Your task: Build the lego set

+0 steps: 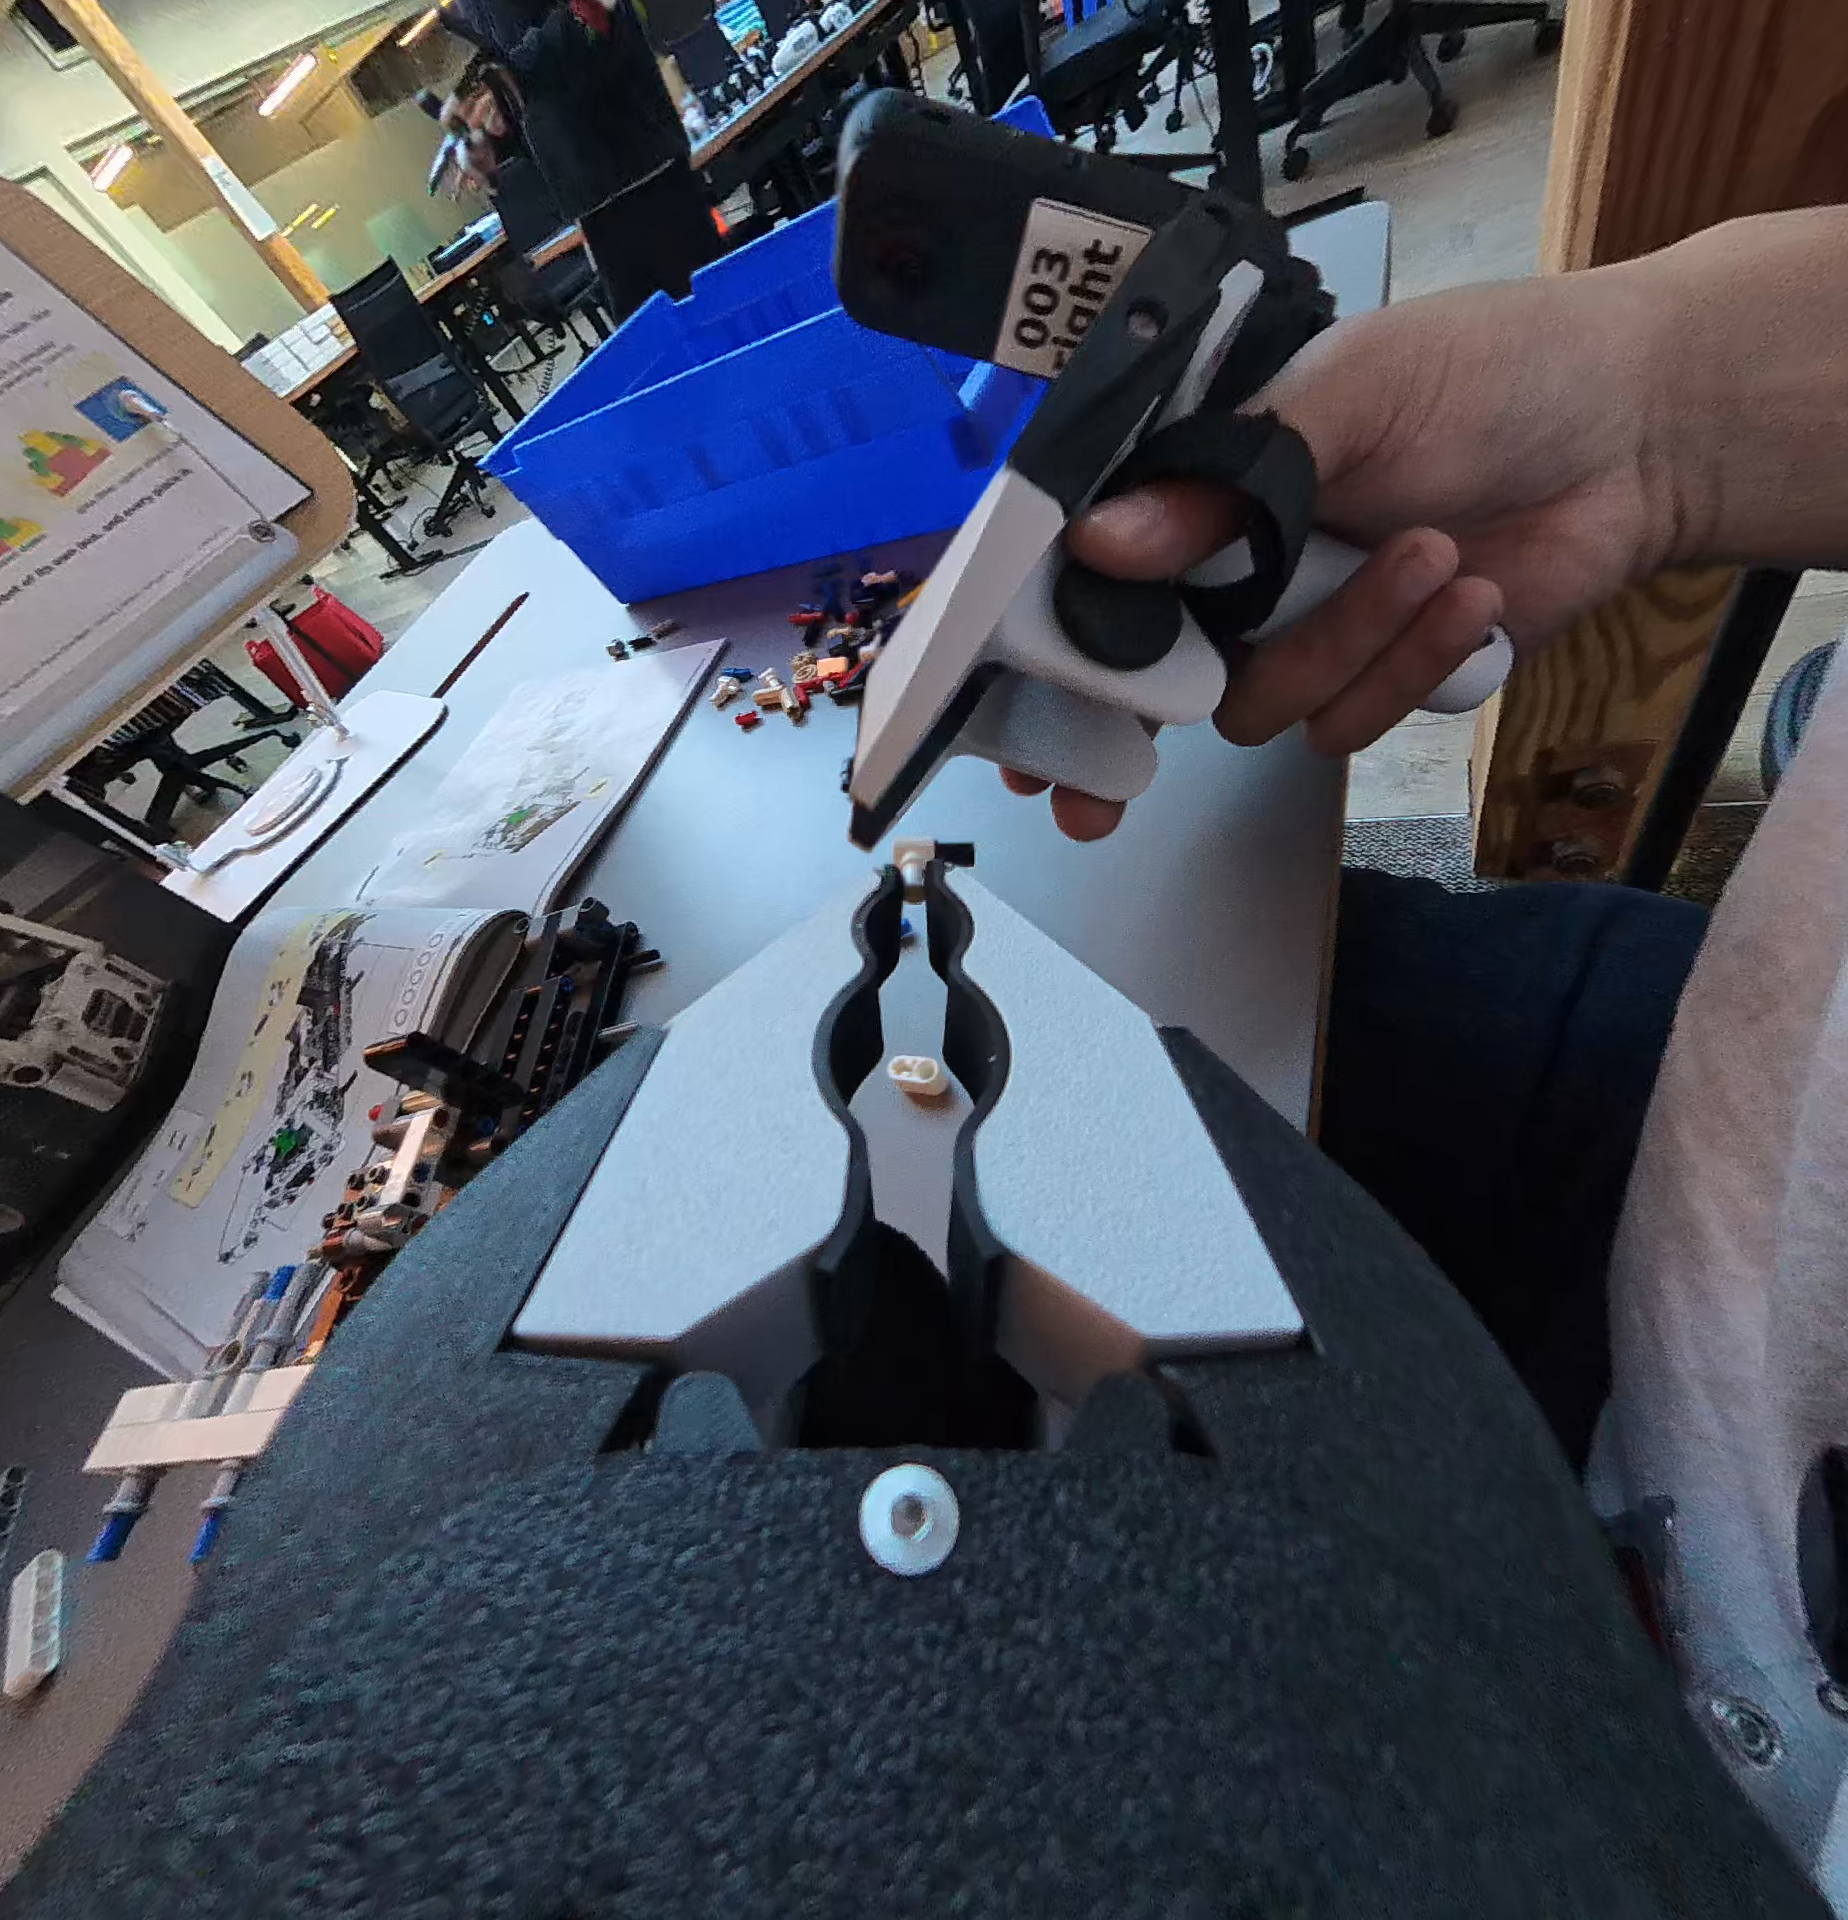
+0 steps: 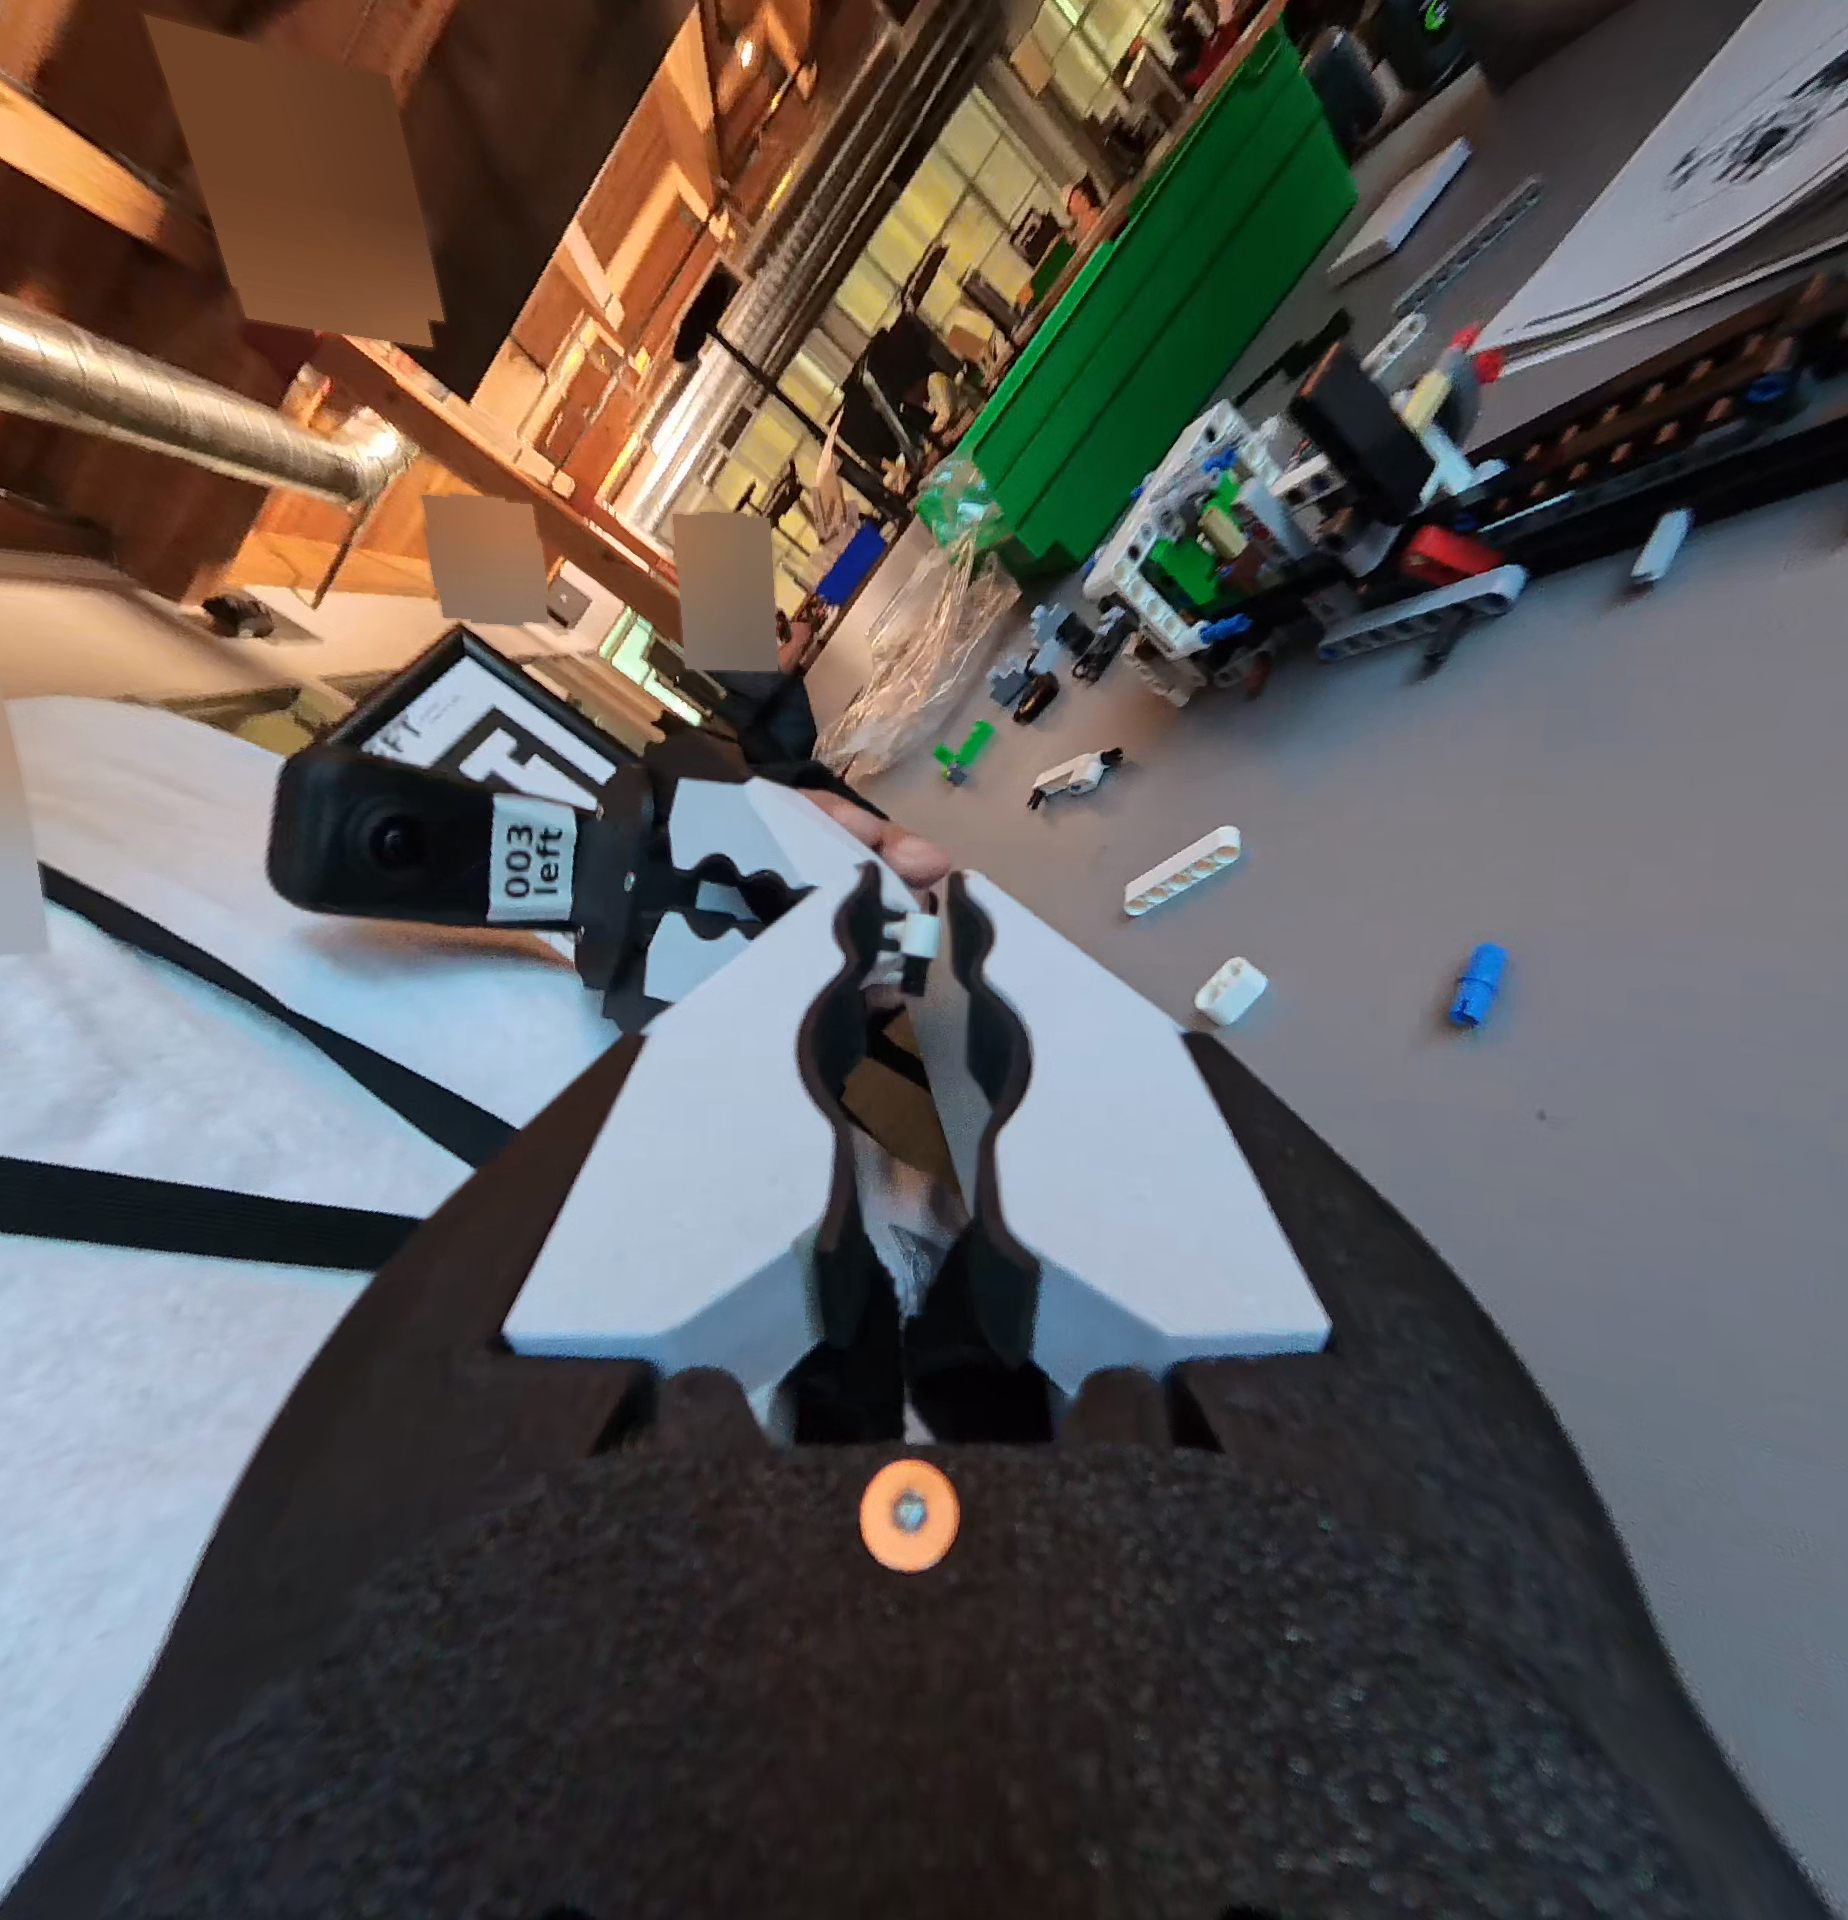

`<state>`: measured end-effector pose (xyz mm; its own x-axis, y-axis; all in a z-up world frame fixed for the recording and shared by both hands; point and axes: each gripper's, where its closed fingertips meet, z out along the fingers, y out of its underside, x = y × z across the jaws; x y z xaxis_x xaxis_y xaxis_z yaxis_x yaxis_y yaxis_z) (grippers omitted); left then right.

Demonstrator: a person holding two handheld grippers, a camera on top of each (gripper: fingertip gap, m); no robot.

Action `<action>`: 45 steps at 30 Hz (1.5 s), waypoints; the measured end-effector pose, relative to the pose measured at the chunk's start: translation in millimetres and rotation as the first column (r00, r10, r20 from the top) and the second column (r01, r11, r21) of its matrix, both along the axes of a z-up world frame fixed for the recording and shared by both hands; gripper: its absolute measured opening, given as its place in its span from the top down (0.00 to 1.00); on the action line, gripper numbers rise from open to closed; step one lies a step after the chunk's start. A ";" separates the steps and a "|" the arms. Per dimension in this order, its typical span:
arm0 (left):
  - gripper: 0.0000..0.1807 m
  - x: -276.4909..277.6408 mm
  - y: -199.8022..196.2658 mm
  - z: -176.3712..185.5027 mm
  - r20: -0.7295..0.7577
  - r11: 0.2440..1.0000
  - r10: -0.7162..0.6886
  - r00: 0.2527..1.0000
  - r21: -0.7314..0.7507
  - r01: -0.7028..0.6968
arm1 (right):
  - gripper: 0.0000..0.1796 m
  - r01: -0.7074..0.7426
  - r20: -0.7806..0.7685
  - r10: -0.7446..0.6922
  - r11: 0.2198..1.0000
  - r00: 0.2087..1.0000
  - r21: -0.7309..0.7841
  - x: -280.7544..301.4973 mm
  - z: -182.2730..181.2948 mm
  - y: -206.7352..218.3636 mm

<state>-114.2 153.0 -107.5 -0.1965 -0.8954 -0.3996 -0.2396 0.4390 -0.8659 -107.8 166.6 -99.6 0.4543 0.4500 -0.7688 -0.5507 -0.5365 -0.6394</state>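
Note:
My left gripper point(image 1: 907, 881) is shut on a small white connector piece point(image 1: 915, 857) and holds it above the grey table point(image 1: 1159, 883). A black pin point(image 1: 956, 852) sticks out of the piece to the right. My right gripper point(image 1: 866, 826) hovers just above and left of the piece, with a small gap to it. In the right wrist view my right gripper point(image 2: 912, 904) is open. The white piece point(image 2: 920, 933) shows between its fingers, but they do not press on it. The left gripper's body point(image 2: 691, 904) lies behind my left finger.
A blue bin point(image 1: 754, 447) stands at the back, with loose small pieces point(image 1: 826, 665) in front of it. An open instruction booklet point(image 1: 307, 1091) and a partly built model point(image 1: 504, 1039) lie to the left. A white beam point(image 2: 1182, 871), a small white piece point(image 2: 1232, 989), a blue pin point(image 2: 1476, 985) and a green bin point(image 2: 1159, 343) are on the table. My left and right fingertips are right by each other.

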 end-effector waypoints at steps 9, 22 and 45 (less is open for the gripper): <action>0.99 -0.4 8.1 7.6 0.054 0.998 0.054 0.997 -0.029 -0.052 | 0.90 -0.090 -0.125 0.082 0.994 0.989 -0.061 -2.8 5.1 4.3; 0.99 -12.0 8.9 11.1 0.077 0.995 0.084 0.993 -0.054 -0.080 | 0.97 -0.152 -0.096 0.145 0.986 0.985 -0.065 -21.0 2.7 2.0; 0.83 12.3 31.7 -76.8 -0.477 0.860 0.270 0.837 -0.271 -0.432 | 0.97 0.066 0.173 -0.056 0.996 0.983 -0.054 28.1 -22.0 -1.5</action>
